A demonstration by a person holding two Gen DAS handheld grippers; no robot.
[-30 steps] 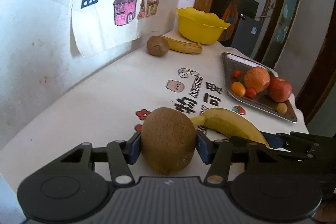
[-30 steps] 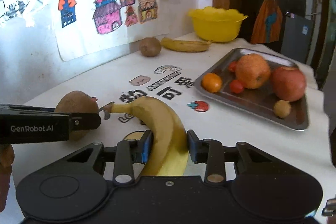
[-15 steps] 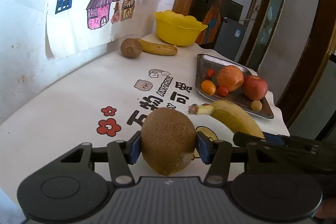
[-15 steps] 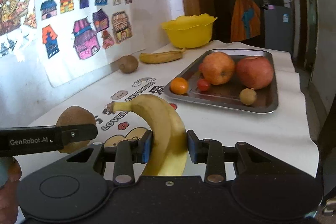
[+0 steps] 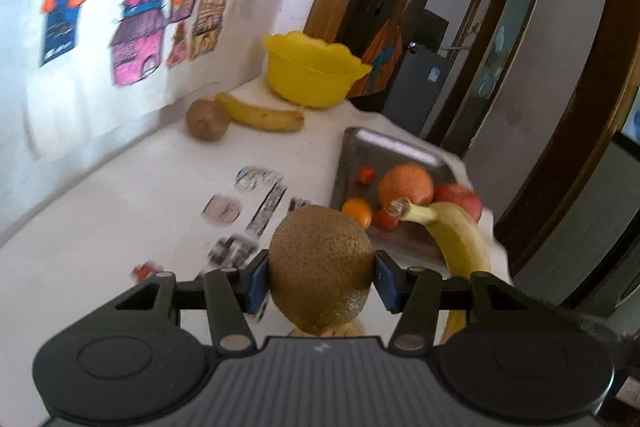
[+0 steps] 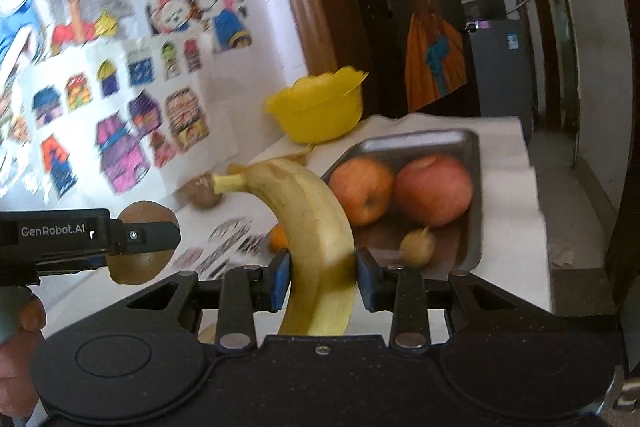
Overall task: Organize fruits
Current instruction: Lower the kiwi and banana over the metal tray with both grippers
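My left gripper is shut on a brown kiwi, held above the white table. My right gripper is shut on a yellow banana, stem pointing up and left. From the left wrist view that banana hangs just right of the kiwi. From the right wrist view the left gripper and its kiwi sit at the left. A steel tray on the right holds two apples, a small orange and small fruits. A second kiwi and banana lie near the wall.
A yellow bowl stands at the far end of the table by the wall. Children's drawings hang on the wall at the left. The table's right edge drops off toward a doorway. A hand shows at the lower left.
Both grippers have risen off the table and moved toward the tray with their fruit. The right gripper has rolled, so the banana stands more upright. Both grips are unchanged.
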